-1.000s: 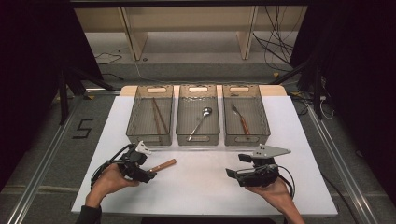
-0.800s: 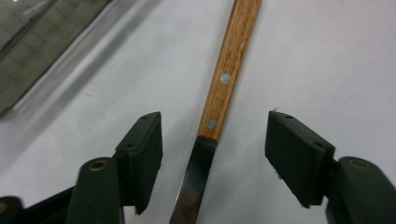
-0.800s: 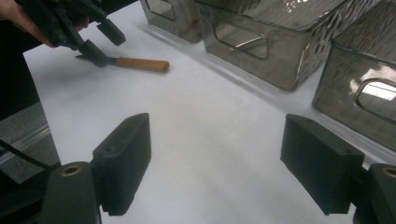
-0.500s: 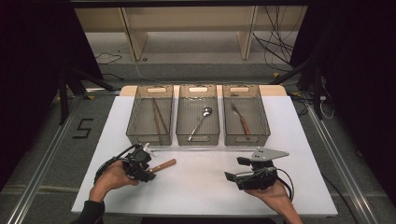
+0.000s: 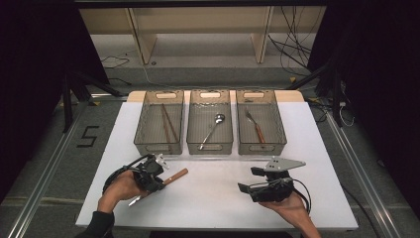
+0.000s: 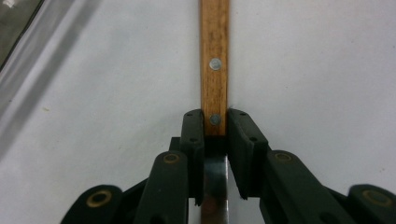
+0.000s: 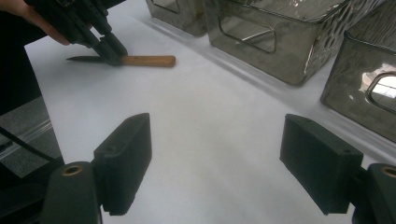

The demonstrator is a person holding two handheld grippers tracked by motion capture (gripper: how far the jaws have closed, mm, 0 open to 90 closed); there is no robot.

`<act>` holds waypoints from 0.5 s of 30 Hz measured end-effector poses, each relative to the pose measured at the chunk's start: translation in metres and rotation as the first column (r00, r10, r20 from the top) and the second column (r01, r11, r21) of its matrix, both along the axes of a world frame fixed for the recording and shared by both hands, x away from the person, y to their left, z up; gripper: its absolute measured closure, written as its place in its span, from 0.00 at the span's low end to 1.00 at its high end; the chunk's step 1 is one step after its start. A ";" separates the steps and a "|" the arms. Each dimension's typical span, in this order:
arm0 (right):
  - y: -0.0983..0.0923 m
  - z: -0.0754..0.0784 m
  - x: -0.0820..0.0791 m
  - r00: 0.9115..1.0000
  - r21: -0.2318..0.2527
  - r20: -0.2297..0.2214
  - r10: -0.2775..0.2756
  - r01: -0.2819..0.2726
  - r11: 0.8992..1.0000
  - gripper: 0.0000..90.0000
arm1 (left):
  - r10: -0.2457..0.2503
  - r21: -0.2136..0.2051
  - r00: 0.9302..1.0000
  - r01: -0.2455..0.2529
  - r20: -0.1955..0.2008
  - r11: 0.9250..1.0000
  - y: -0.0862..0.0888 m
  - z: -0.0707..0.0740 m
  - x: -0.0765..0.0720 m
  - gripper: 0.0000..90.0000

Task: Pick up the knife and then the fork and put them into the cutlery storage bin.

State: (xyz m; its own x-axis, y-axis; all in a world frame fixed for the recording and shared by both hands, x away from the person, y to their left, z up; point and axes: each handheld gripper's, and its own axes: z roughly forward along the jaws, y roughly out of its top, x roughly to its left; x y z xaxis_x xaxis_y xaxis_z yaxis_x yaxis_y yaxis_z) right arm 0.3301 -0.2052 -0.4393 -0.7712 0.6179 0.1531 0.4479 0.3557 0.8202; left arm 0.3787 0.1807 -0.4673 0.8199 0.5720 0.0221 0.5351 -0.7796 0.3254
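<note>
A knife (image 5: pixel 174 177) with a wooden handle (image 6: pixel 215 60) lies flat on the white table, its blade pointing toward the person. My left gripper (image 5: pixel 156 182) comes down over the place where handle meets blade. Its jaws have just been closing, and in the left gripper view the left gripper (image 6: pixel 215 116) has both pads pressed against the sides of the handle. The right gripper view shows the same knife (image 7: pixel 148 60) and the left gripper (image 7: pixel 109 55) farther off. My right gripper (image 5: pixel 247 179) rests at the front right, and the right gripper (image 7: pixel 217 135) stands wide open on nothing.
Three clear grey bins stand in a row at the back. The left bin (image 5: pixel 157 148) holds chopsticks (image 5: pixel 166 121), the middle bin (image 5: pixel 210 148) a spoon (image 5: pixel 213 130), the right bin (image 5: pixel 262 148) a fork (image 5: pixel 253 126). Bare white table (image 5: pixel 213 198) lies between the hands.
The left gripper's jaws have closed in on the knife handle, and the left hand has shifted slightly. The right hand and gripper have stayed put.
</note>
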 end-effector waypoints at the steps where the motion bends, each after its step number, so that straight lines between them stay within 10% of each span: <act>1: 0.000 0.000 0.000 1.000 0.001 0.001 0.000 0.000 1.000 0.29 | 0.001 -0.003 1.000 -0.001 0.000 1.000 0.000 0.000 0.000 0.85; 15: 0.016 0.010 -0.011 0.995 -0.007 0.076 0.063 -0.062 0.998 0.29 | -0.034 -0.102 0.999 0.032 -0.019 0.994 -0.016 0.018 -0.007 0.85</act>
State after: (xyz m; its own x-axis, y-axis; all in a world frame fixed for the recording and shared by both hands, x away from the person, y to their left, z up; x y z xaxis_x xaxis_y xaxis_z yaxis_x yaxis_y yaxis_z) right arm 0.3191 -0.1888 -0.4296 -0.8175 0.5689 0.0897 0.3612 0.3852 0.8492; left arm 0.3714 0.1643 -0.4496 0.8379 0.5434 -0.0520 0.5175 -0.7603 0.3926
